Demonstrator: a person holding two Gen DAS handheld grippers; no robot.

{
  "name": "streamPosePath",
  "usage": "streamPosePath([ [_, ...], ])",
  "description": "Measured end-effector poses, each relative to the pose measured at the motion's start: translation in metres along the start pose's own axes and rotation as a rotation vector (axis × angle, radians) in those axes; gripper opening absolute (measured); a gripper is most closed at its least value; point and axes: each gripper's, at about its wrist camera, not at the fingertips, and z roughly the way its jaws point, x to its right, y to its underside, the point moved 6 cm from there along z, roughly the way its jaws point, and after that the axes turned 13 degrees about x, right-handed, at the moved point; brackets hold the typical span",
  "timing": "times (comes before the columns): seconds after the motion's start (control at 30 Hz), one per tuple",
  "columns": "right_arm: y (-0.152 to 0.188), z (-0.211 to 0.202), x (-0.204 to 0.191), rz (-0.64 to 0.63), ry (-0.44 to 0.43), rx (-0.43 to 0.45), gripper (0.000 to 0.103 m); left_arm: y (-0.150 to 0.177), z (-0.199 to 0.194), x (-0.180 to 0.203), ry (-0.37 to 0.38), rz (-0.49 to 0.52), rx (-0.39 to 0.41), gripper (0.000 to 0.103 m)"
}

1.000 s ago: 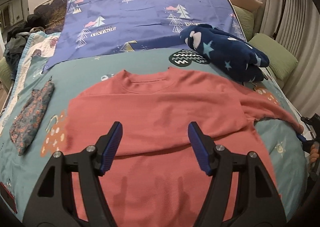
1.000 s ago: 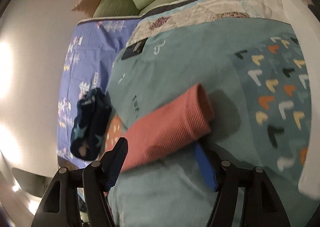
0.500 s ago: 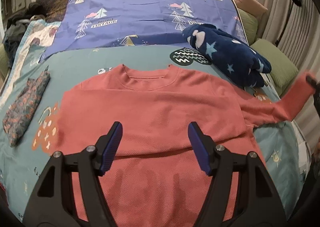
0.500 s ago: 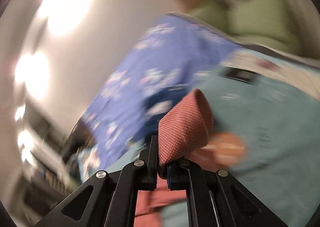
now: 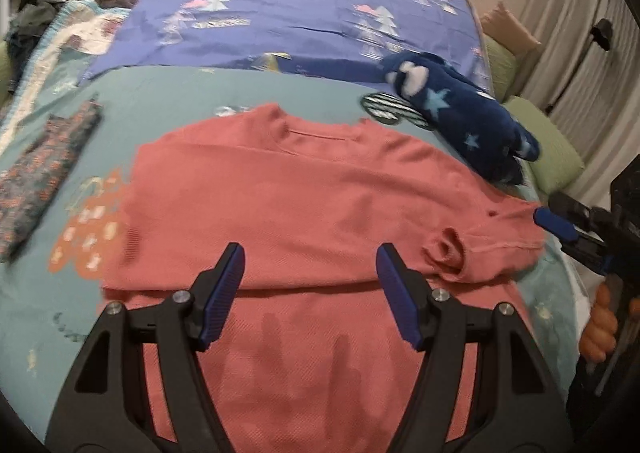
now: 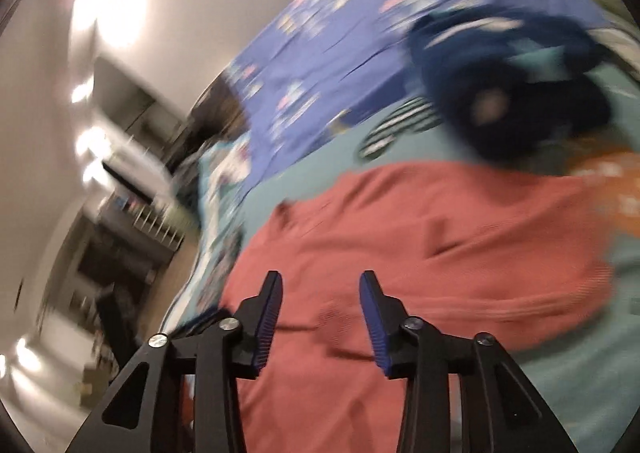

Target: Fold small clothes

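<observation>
A coral-red sweater lies flat on the teal bedspread, neck toward the far side. Its right sleeve is folded in over the body, cuff pointing inward. My left gripper hovers open above the sweater's lower half, nothing between its blue pads. In the right wrist view my right gripper is over the sweater with its jaws opening and nothing between them. That same gripper shows at the right edge of the left wrist view, beside the folded sleeve, held by a hand.
A navy star-patterned fleece garment is bunched at the far right. A folded floral piece lies at the left. A purple tree-print sheet covers the far bed, with green pillows and curtains to the right.
My right gripper shut on the sleeve cuff, lifted it, carried it in over the sweater and let it go; the sleeve now lies folded inward. My left gripper drifted slightly lower.
</observation>
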Motion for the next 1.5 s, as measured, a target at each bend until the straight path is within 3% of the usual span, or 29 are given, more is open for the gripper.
streamPosePath([
  [0.13,-0.007,-0.016,0.028,-0.066,0.174,0.011,0.043,0.006,0.016,0.034,0.148,-0.008,-0.064,0.069],
  [0.2,-0.006,-0.016,0.036,-0.102,0.21,-0.011,0.043,0.008,0.025,0.056,0.182,0.033,-0.08,0.069],
  [0.4,-0.01,0.012,0.058,-0.04,0.155,-0.119,0.043,0.013,0.033,0.095,0.223,0.118,-0.094,0.069],
  [0.5,0.007,0.028,0.06,-0.022,0.144,-0.241,0.043,0.014,0.031,0.096,0.218,0.123,-0.092,0.069],
  [0.6,0.039,0.013,0.047,-0.063,0.059,-0.348,0.043,0.016,0.024,0.085,0.192,0.127,-0.08,0.069],
  [0.7,0.068,-0.021,0.039,-0.122,0.015,-0.386,0.043,0.017,0.02,0.068,0.175,0.095,-0.085,0.07],
  [0.9,0.081,-0.048,0.043,-0.129,0.084,-0.337,0.043,0.027,0.032,0.069,0.227,-0.025,-0.168,0.073],
  [1.0,0.074,-0.057,0.037,-0.14,0.076,-0.291,0.044,0.035,0.032,0.081,0.26,-0.035,-0.204,0.073],
  [1.13,0.054,-0.065,0.046,-0.141,0.161,-0.196,0.051,0.049,0.039,0.102,0.302,-0.039,-0.266,0.073],
  [1.2,0.048,-0.069,0.056,-0.118,0.207,-0.154,0.052,0.052,0.042,0.112,0.319,-0.029,-0.244,0.048],
  [1.23,0.043,-0.074,0.064,-0.109,0.242,-0.127,0.052,0.053,0.044,0.117,0.318,-0.014,-0.245,0.012],
  [1.27,0.041,-0.076,0.068,-0.106,0.263,-0.11,0.052,0.053,0.046,0.119,0.318,-0.014,-0.26,0.005],
  [1.3,0.038,-0.079,0.072,-0.106,0.285,-0.093,0.052,0.048,0.045,0.12,0.326,-0.036,-0.257,0.005],
  [1.37,0.033,-0.084,0.078,-0.129,0.335,-0.07,0.052,0.021,0.033,0.124,0.344,-0.058,-0.167,0.005],
  [1.5,0.028,-0.079,0.076,-0.18,0.353,-0.064,0.053,-0.061,-0.008,0.126,0.389,-0.056,0.033,0.005],
])
